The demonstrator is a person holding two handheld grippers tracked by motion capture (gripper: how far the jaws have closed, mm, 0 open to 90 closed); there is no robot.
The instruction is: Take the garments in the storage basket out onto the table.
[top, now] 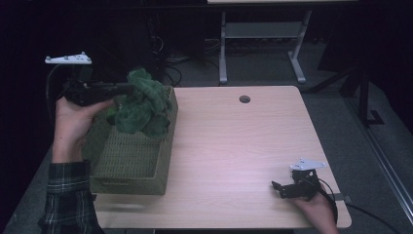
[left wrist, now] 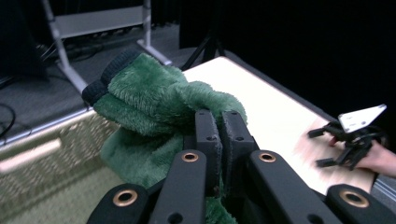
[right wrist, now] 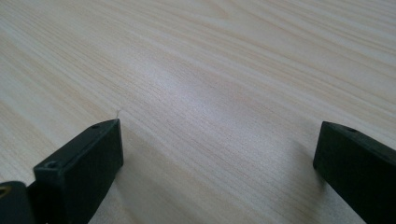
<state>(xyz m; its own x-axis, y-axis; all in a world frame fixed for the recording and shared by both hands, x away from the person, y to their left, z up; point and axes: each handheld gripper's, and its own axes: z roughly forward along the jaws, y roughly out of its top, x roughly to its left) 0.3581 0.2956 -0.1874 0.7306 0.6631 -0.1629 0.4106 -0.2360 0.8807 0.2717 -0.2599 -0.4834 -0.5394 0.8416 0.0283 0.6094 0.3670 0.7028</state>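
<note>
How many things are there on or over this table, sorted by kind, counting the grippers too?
Grippers: 2, the left gripper shut on the cloth, the right gripper open on the table
Green fuzzy cloth: 1
Woven basket: 1
Total: 4

A pale wooden table [top: 234, 146] stands on a grey carpeted floor [top: 331, 97], and a round cable hole [top: 244, 99] sits near its far edge. Beyond the table stands a grey metal frame [top: 263, 34] with two legs and splayed feet. Loose dark cables [top: 170, 63] lie on the floor to the left of that frame, in front of a black backdrop [top: 73, 24].
</note>
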